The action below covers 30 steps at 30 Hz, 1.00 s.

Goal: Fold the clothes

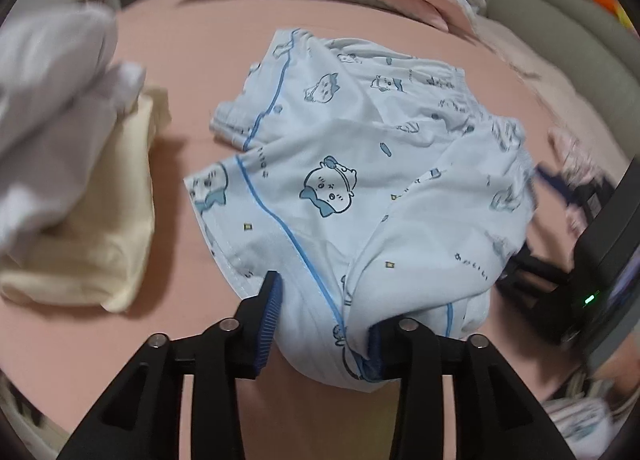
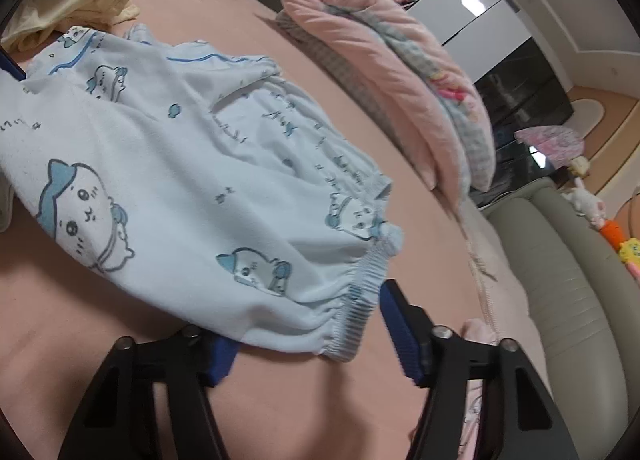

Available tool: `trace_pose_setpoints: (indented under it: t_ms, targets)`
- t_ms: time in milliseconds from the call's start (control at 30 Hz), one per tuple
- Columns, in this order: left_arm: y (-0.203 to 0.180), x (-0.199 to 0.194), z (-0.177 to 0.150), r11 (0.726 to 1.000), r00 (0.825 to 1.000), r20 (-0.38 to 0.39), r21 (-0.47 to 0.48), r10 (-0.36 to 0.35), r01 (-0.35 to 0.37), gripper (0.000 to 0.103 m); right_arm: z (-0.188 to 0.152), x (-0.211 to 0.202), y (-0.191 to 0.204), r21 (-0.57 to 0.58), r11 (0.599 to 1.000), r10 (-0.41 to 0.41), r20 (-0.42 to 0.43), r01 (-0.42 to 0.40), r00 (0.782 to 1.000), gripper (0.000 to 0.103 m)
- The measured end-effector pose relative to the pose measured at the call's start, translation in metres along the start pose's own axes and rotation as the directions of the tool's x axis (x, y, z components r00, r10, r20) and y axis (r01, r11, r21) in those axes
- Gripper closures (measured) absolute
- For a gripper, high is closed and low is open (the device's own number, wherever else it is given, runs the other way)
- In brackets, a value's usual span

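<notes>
Light blue shorts (image 1: 352, 164) printed with cartoon animals lie crumpled on the pink bed sheet (image 1: 180, 40). My left gripper (image 1: 324, 308) is at their near hem, where a bunch of the cloth bulges between its blue pads (image 1: 270, 312); the jaws stand apart and do not squeeze it. In the right wrist view the elastic waistband of the shorts (image 2: 180, 164) drapes over the left finger of my right gripper (image 2: 308, 320). Its right finger (image 2: 400, 332) is clear of the cloth, so the jaws are open. The right gripper's body (image 1: 592, 260) shows at the right edge of the left wrist view.
A cream garment (image 1: 100, 220) and a white one (image 1: 48, 100) lie left of the shorts. A folded pink quilt (image 2: 380, 60) sits at the far side of the bed. A grey-green sofa (image 2: 560, 280) with toys borders the bed on the right. Pink cloth (image 2: 476, 340) lies by the right gripper.
</notes>
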<state>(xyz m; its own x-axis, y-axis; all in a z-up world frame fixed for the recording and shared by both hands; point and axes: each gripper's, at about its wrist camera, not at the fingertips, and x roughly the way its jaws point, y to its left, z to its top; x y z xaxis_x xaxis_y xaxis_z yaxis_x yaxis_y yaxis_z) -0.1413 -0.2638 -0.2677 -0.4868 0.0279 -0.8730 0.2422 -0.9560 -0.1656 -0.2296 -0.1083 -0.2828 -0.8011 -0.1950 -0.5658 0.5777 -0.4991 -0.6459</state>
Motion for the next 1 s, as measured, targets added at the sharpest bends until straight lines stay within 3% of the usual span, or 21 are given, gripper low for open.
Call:
trace_pose_setpoints:
  t_ms: [67,100,133,200,300,400,500,1000]
  targets:
    - [0.006,-0.001,0.001,0.998,0.999,-0.010,-0.043,-0.043,0.043,0.058,0.000,0.002,0.008,-0.027,0.999,0.029,-0.002,-0.029,1.000,0.071]
    - [0.006,-0.001,0.000,0.998,0.999,-0.012,-0.048,-0.049,0.049,0.057,0.001,0.003,0.016,-0.062,0.997,0.041,-0.004,-0.041,0.999,0.091]
    - [0.005,-0.002,-0.001,0.997,0.999,-0.014,-0.051,-0.052,0.051,0.056,0.002,0.005,0.025,-0.109,0.993,0.042,-0.008,-0.043,0.999,0.099]
    - [-0.001,-0.002,-0.002,0.999,0.999,-0.017,-0.028,-0.029,0.028,0.055,0.004,0.003,0.038,-0.155,0.988,0.008,-0.008,-0.009,1.000,0.099]
    - [-0.009,-0.001,-0.003,1.000,1.000,-0.015,0.011,0.011,-0.011,0.054,0.005,0.001,0.023,-0.061,0.998,0.028,-0.025,-0.029,0.999,0.101]
    - [-0.015,-0.001,-0.004,0.998,0.999,-0.016,0.037,0.050,-0.049,0.052,0.003,-0.006,0.004,-0.001,0.999,-0.038,-0.013,0.038,0.999,0.101]
    - [-0.019,-0.002,-0.001,0.998,0.998,-0.006,0.035,0.057,-0.057,0.043,0.001,-0.013,-0.014,0.056,0.996,-0.065,-0.015,0.066,0.998,0.101]
    - [-0.063,-0.002,-0.005,0.983,0.994,0.002,0.147,0.113,-0.112,0.043,0.010,-0.037,-0.076,0.268,0.958,-0.102,-0.012,0.101,0.995,0.101]
